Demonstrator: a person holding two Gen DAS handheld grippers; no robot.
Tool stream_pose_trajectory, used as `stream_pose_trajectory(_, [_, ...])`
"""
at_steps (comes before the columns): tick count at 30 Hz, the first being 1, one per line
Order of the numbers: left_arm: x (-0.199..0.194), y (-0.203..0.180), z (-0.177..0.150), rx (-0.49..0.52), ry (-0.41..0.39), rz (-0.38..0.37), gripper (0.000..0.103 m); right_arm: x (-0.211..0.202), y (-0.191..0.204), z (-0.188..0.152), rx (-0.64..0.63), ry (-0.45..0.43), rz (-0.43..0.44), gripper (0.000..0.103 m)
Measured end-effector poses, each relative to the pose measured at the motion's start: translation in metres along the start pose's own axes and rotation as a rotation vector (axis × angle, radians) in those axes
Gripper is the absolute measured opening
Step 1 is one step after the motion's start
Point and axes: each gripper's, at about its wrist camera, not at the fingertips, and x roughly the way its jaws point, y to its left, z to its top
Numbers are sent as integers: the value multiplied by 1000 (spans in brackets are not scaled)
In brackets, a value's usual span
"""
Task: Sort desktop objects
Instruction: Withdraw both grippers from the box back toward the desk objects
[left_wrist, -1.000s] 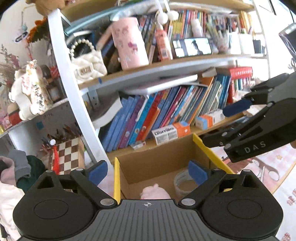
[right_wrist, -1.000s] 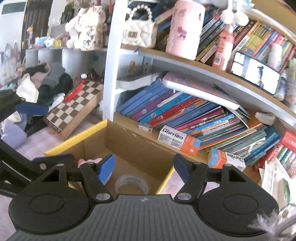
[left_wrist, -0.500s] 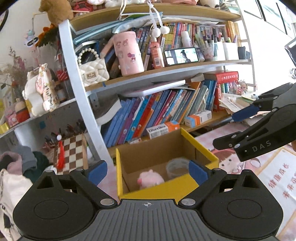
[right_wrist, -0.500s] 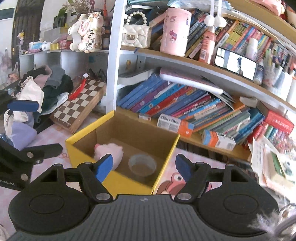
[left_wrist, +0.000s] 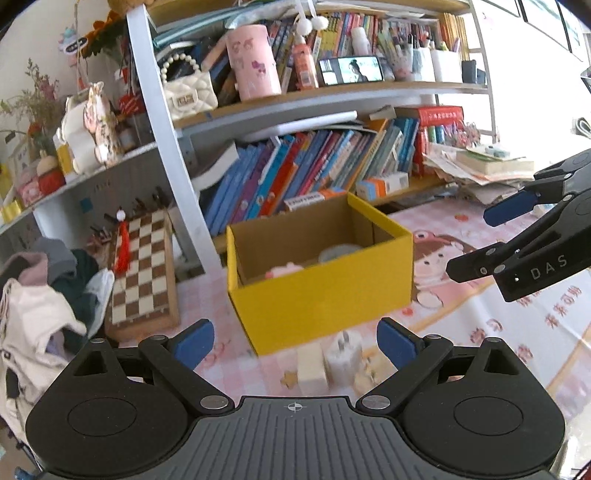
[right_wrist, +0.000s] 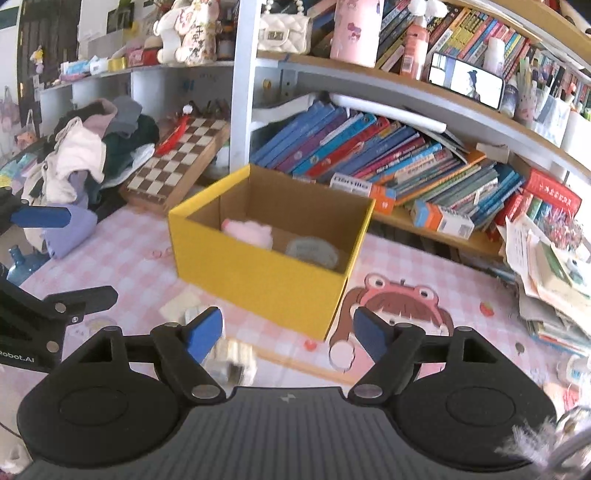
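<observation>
While I look through the left wrist camera, my left gripper has its blue-padded fingers spread wide with nothing between them, hanging above the pink checked bench. Ahead sits the yellow box, open-topped, with a pink plush toy and a roll of tape inside. Just in front of the box lie a cream block and a white plug adapter. My right gripper reaches in from the right edge.

Through the right wrist camera, that gripper's fingers are spreading further, empty. The box stands ahead, left of centre, below the bookshelf. A blurred small object lies on the bench by the left pad.
</observation>
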Motion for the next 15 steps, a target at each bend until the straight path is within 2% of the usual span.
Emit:
stream_pose_trajectory(8, [-10, -6, -24, -16, 43, -16, 97, -3, 10, -33, 51, 62, -6, 78])
stream_pose_trajectory(15, [-15, -13, -43, -33, 85, -30, 97, -9, 19, -63, 119, 99, -16, 84])
